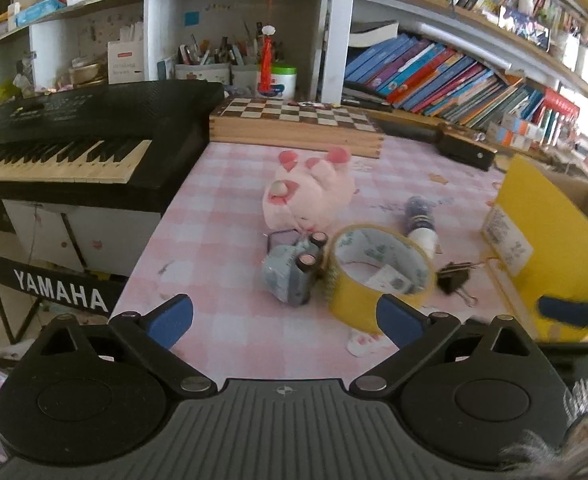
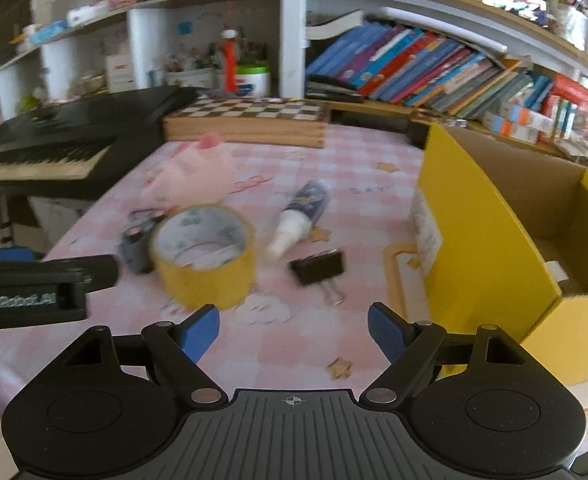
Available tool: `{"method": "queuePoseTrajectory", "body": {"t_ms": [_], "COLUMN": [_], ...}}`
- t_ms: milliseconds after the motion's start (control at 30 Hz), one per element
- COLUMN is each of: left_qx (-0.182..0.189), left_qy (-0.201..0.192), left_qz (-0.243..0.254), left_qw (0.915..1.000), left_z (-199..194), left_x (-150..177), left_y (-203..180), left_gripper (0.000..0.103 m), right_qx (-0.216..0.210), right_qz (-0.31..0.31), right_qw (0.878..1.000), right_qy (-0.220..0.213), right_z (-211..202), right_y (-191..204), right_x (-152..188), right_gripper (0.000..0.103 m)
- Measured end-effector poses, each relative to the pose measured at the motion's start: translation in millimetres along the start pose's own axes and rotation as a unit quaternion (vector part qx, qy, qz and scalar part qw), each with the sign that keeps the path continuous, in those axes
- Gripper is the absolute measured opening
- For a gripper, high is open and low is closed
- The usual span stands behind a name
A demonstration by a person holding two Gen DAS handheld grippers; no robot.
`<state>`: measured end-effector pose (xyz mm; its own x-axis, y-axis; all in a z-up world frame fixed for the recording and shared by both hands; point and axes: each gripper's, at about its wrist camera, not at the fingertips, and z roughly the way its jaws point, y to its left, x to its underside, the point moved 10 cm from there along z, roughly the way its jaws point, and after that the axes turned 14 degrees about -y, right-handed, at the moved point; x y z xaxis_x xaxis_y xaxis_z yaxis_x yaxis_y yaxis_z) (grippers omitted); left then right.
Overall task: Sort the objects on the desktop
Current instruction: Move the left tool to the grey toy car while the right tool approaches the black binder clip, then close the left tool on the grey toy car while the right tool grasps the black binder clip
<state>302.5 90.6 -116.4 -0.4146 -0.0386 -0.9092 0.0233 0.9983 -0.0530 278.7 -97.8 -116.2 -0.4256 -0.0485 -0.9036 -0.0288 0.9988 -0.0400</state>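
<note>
Left hand-held gripper (image 1: pixel 284 320): jaws spread wide, nothing between them, hovering over the near part of the desk (image 1: pixel 214 248). Tape roll (image 1: pixel 377 272), yellow, lies flat just ahead of its right finger, which overlaps the roll's near rim in the left wrist view; contact cannot be confirmed. Toy car (image 1: pixel 294 276), grey-blue, tipped on its side, touches the roll on the left and lies directly ahead of the open jaws. Pink plush (image 1: pixel 309 192) lies behind the car, toward the chessboard (image 1: pixel 294 114) at the far edge. Right hand-held gripper (image 2: pixel 294 330): jaws released, empty, over bare cloth. Binder clip (image 2: pixel 319 268), black, lies just ahead of it, between the fingers' line; glue bottle (image 2: pixel 301 216) lies beyond the clip, tilted, cap toward the gripper. Yellow box (image 2: pixel 481 240), open-topped, stands at the desk's right edge, beside the right finger. Keyboard (image 1: pixel 66 140) adjoins the left edge.
</note>
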Motion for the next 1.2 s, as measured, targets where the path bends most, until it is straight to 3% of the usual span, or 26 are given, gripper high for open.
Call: {"method": "queuePoseTrajectory", "body": {"t_ms": [100, 200, 567, 733, 800, 900, 1000, 1200], "left_qx": [-0.002, 0.000, 0.014, 0.033, 0.041, 0.054, 0.069, 0.070], "left_qy": [0.003, 0.011, 0.028, 0.028, 0.025, 0.023, 0.027, 0.029], "left_qz": [0.012, 0.026, 0.054, 0.056, 0.051, 0.040, 0.028, -0.008], "left_qw": [0.9999, 0.9996, 0.9981, 0.9975, 0.9976, 0.9975, 0.9969, 0.9971], "left_z": [14, 29, 66, 79, 82, 84, 83, 74], "left_x": [0, 0, -2, -4, -5, -4, -4, -7], "left_y": [1, -1, -2, -5, -6, -8, -11, -5], "left_gripper": [0.099, 0.087, 0.067, 0.058, 0.057, 0.051, 0.042, 0.041], "right_qx": [0.013, 0.008, -0.039, -0.052, -0.057, -0.079, -0.084, -0.077], "right_qz": [0.007, 0.017, -0.012, -0.013, -0.015, -0.024, -0.045, -0.038], "right_qw": [1.000, 1.000, 0.998, 0.997, 0.997, 0.995, 0.994, 0.996], "right_qy": [0.006, 0.021, 0.037, 0.050, 0.050, 0.048, 0.045, 0.028], "right_z": [18, 37, 75, 88, 90, 89, 86, 75], "right_y": [-9, -14, -16, -18, -17, -12, -9, -13], "right_x": [-2, 0, 1, 6, 4, 3, 3, -7], "right_gripper": [0.077, 0.077, 0.076, 0.062, 0.059, 0.043, 0.043, 0.043]}}
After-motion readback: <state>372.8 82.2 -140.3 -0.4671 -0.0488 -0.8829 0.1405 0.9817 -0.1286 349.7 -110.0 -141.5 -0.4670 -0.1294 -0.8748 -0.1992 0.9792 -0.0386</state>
